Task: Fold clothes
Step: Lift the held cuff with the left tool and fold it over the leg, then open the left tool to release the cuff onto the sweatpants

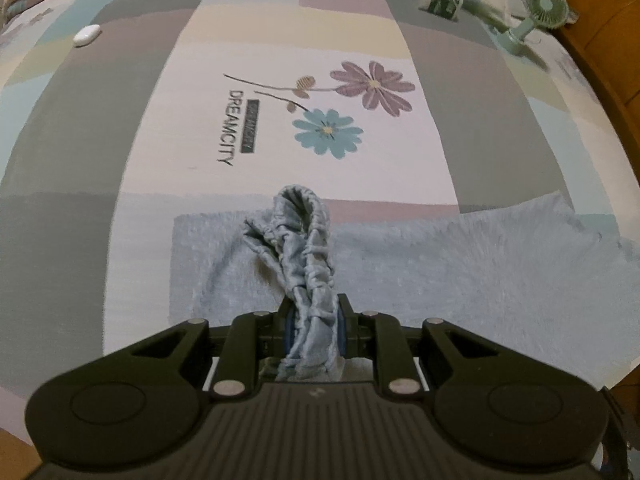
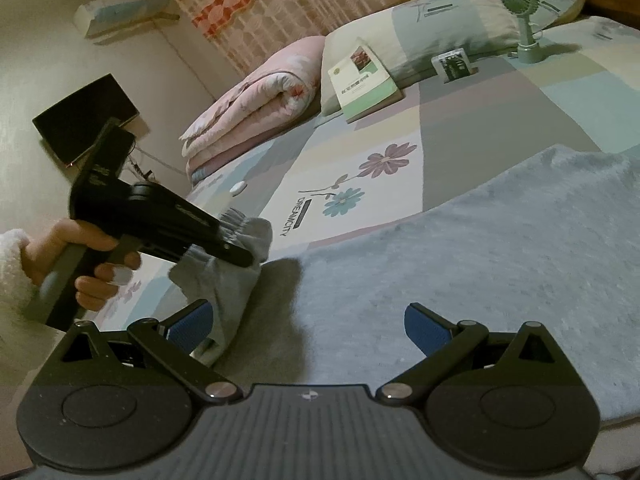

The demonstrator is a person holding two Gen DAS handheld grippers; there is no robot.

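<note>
Bedroom setup, everything's on a bed with a patchwork sheet (image 1: 120,128) that has flowers and "DREAMCITY" printed mid-bed. Left gripper (image 1: 313,330) is clamped tight on the bunched elastic cuff (image 1: 304,240) of a fuzzy light-blue garment (image 2: 460,260), lifting that end off the bed while the rest lies flat along the near edge. Right gripper (image 2: 308,326) hangs just above the flat part, jaws wide apart, nothing in them. Up by the pillow (image 2: 440,32) at the far edge there's a book (image 2: 362,80), a small green fan (image 2: 524,16) and a folded pink quilt (image 2: 256,100).
</note>
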